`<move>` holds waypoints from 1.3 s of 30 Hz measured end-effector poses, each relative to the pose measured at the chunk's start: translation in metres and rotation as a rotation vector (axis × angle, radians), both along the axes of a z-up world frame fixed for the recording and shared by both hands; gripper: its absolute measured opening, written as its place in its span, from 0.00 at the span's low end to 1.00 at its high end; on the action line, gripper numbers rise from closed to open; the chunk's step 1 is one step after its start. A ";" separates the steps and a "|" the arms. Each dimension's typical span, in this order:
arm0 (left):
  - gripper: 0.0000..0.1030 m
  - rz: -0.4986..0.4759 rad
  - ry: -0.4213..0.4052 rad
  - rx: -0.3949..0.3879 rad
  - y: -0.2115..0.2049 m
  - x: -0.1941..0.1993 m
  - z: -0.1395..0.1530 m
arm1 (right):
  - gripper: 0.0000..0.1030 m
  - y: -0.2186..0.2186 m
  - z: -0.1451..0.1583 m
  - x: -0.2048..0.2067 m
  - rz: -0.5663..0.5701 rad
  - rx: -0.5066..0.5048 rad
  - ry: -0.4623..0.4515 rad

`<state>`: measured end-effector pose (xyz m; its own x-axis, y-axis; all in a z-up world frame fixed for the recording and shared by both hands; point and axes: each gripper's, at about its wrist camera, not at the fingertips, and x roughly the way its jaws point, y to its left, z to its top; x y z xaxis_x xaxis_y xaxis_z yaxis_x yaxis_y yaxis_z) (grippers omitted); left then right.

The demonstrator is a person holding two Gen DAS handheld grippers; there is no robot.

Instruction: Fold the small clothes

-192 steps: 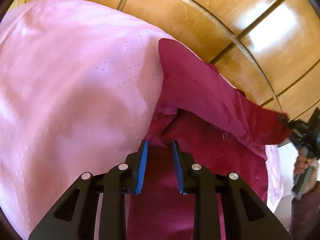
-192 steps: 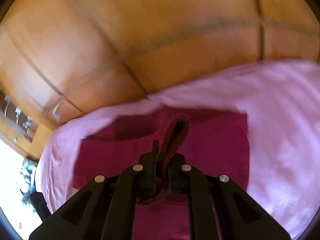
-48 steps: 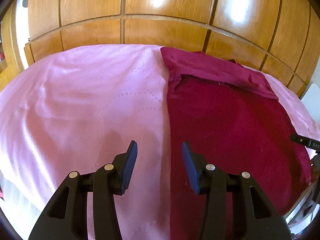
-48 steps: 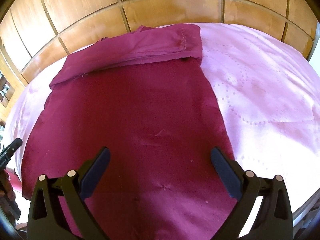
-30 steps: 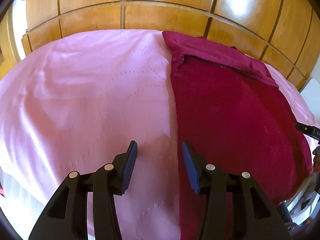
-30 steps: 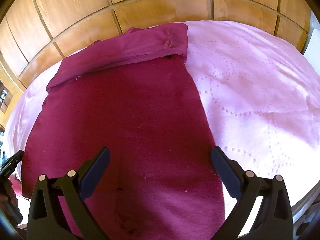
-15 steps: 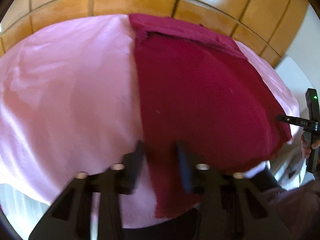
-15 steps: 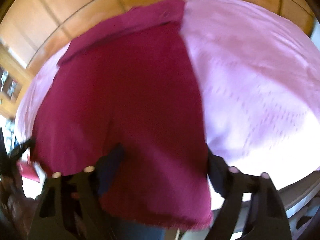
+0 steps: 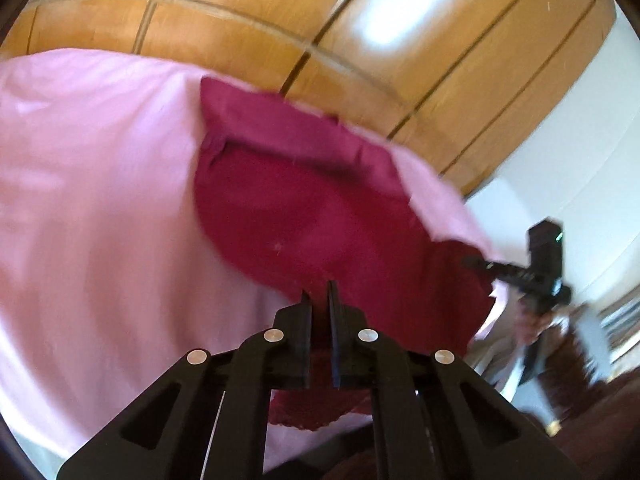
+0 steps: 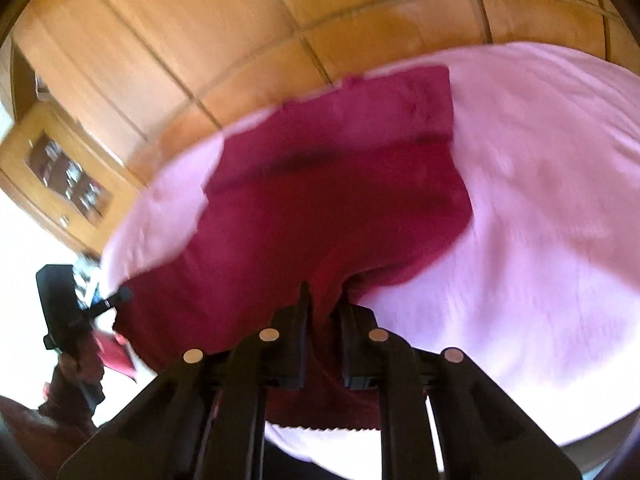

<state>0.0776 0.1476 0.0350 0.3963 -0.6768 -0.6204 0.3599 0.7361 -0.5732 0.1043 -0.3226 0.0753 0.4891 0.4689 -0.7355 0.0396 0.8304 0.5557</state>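
A maroon garment (image 9: 304, 200) (image 10: 340, 200) lies on a pink bedsheet (image 9: 100, 200) (image 10: 540, 200), its far end folded over into a band (image 9: 288, 132). My left gripper (image 9: 316, 292) is shut on the near hem at the garment's left corner and lifts it off the sheet. My right gripper (image 10: 324, 292) has its jaws closing, and its pads pinch the hem at the right corner, so the cloth bunches between them. Each view shows the other gripper at the opposite corner: the right gripper (image 9: 480, 264) and the left gripper (image 10: 116, 298). Both views are blurred by motion.
Wooden wardrobe panels (image 9: 240, 40) (image 10: 200, 40) stand behind the bed. A glass-fronted wooden cabinet (image 10: 64, 172) is at the left. A white wall (image 9: 580, 160) is at the right. The person's hand and sleeve (image 9: 532, 328) hold the other gripper past the bed's near edge.
Both grippers went from open above the garment to closed on its near hem. They have risen and tilted up, lifting the hem off the sheet.
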 end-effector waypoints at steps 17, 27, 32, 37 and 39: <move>0.60 0.349 0.200 -0.141 0.015 0.167 -0.028 | 0.90 -0.069 -0.040 0.118 -0.245 0.127 0.019; 0.60 0.183 0.155 0.024 0.014 0.109 -0.063 | 0.84 -0.060 -0.071 0.062 -0.173 -0.075 0.070; 0.23 0.145 0.130 0.142 -0.017 0.101 -0.072 | 0.40 -0.045 -0.096 0.074 -0.181 -0.139 0.107; 0.10 0.129 0.108 0.154 -0.008 0.091 -0.063 | 0.23 -0.038 -0.087 0.061 -0.158 -0.123 0.097; 0.10 0.117 0.106 0.157 -0.009 0.092 -0.061 | 0.23 -0.035 -0.081 0.050 -0.143 -0.116 0.094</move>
<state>0.1700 0.1384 -0.0259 0.3937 -0.5216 -0.7569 0.2106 0.8527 -0.4781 0.1547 -0.3577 -0.0057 0.4713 0.3089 -0.8261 0.2084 0.8711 0.4447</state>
